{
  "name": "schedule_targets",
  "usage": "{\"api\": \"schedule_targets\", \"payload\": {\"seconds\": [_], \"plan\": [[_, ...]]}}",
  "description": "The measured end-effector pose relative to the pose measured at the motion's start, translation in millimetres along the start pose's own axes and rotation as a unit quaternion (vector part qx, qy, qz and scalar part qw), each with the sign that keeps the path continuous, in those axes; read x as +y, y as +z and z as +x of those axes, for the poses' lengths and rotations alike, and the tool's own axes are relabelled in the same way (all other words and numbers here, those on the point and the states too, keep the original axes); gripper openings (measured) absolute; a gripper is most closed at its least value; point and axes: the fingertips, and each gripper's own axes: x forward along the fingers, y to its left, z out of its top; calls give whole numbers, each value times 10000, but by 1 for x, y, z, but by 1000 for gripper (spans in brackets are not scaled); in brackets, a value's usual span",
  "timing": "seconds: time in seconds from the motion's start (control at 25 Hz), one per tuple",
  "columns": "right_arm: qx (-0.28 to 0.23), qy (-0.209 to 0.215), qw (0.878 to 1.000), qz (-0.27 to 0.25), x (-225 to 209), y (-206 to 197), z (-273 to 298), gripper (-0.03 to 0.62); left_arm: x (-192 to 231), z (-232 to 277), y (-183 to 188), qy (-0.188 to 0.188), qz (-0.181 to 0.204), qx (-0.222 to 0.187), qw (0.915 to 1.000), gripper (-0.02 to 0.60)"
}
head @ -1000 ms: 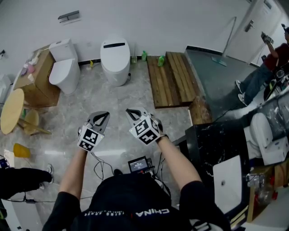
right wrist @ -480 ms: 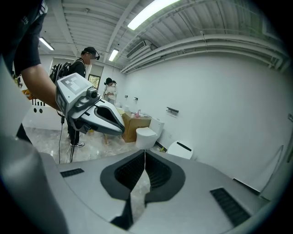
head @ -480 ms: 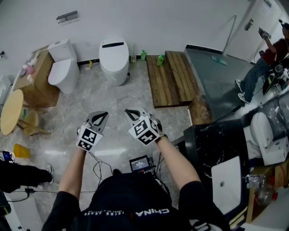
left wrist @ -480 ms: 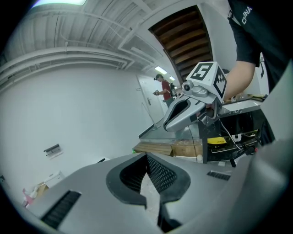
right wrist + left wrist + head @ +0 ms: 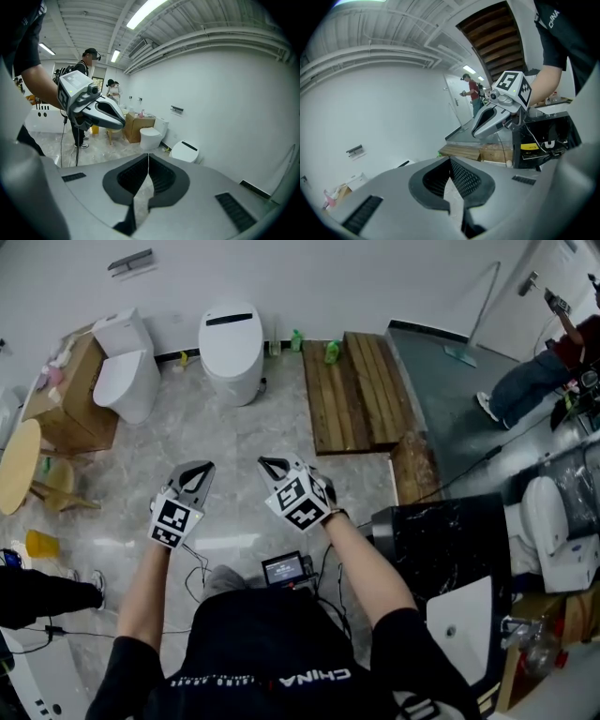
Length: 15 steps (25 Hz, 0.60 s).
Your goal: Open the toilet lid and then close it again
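Two toilets stand against the far wall: a rounded toilet (image 5: 231, 351) with a black strip, its lid down, and a plainer toilet (image 5: 122, 381) to its left beside one cardboard box (image 5: 70, 404). To the right, a green bottle (image 5: 296, 337) and a second green bottle (image 5: 332, 352) flank the far end of a wooden platform (image 5: 361, 395). Nearer, over the marble floor (image 5: 234, 442) and well apart from both toilets, the left gripper (image 5: 200, 468) and right gripper (image 5: 269, 464) each have their fingers pressed together on nothing.
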Motion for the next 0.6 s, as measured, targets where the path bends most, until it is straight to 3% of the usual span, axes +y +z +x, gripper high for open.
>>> {"api": "schedule_targets", "payload": {"seconds": [0.36,0.6], "plan": [[134,34,9998,166,-51,-4,72,14,67,57,-28,-65,-147,53,9999,9],[46,-125,9989,442,-109,26,146,15,152,116,-52,-359,-175,4,9992,9]]}}
